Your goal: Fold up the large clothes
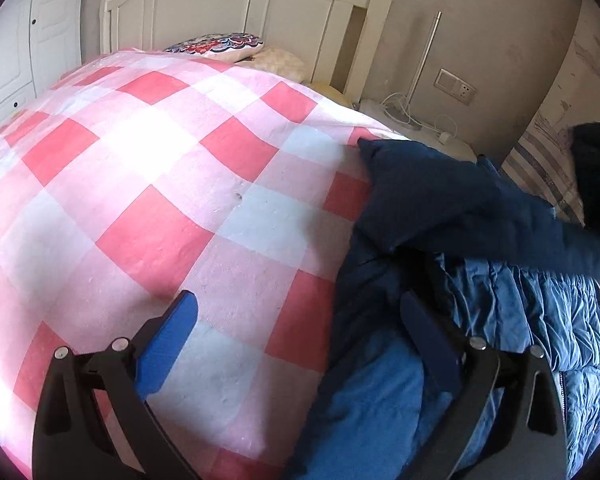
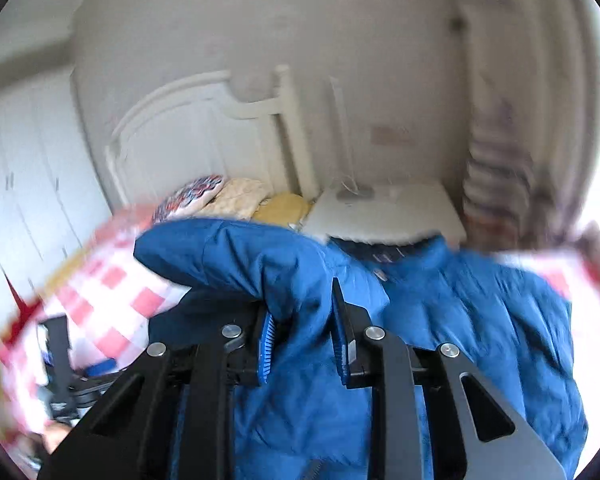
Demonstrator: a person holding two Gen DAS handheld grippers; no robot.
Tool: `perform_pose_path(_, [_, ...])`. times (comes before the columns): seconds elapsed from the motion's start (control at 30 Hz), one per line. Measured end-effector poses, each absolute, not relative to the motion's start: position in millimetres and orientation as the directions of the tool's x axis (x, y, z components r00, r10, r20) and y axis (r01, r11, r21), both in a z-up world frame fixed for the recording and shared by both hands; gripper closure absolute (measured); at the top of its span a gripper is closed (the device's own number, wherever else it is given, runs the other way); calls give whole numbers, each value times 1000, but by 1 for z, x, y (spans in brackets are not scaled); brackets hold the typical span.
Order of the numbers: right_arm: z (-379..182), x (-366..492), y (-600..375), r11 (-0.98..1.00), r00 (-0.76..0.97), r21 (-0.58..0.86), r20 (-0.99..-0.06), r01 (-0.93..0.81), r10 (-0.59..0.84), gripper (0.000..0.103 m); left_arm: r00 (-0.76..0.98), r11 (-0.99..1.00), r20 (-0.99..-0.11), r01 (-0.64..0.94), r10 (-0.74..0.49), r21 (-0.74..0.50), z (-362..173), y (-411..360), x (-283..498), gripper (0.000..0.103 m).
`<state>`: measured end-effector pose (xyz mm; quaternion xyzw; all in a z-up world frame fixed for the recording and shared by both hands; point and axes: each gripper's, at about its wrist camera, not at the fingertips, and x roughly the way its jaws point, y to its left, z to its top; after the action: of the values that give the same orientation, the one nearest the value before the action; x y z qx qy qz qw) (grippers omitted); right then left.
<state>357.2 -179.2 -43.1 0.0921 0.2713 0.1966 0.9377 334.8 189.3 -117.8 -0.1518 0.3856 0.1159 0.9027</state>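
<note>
Nearest in the right wrist view, the right gripper (image 2: 302, 320) is clenched on a bunched fold of the blue padded jacket (image 2: 460, 320): the cloth is squeezed between its two fingers (image 2: 266, 344) and swells out above them. That pinch looks meant to carry one part of the jacket up and across the rest, which is how a fold in a bulky garment gets started. Beyond the fingers a sleeve (image 2: 204, 252) juts out to the left, and the jacket's body spreads away to the right, so most of it is not lifted.

In the left wrist view, the left gripper (image 1: 300, 316) is released, its fingers (image 1: 168, 344) wide apart with nothing between them. The left one sits over the pink checked bed cover (image 1: 140, 184) and the right one over the jacket's near edge, probably placed to take or pin that edge. Just past them a dark sleeve runs off to the right.

Further off, pillows (image 1: 220, 46) lie against the white headboard (image 1: 228, 4).
</note>
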Motion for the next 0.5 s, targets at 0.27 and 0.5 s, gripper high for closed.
perform_pose_path(0.27, [-147,373,-275,748,682,662,-528,-42,506,78,665,924,-741,-335,93,-184,-119,187,337,3])
perform_pose_path(0.5, [-168,374,-287,664,658,748,-502,5,561,74,658,922,-746,-344,101,-179,-119,186,336,3])
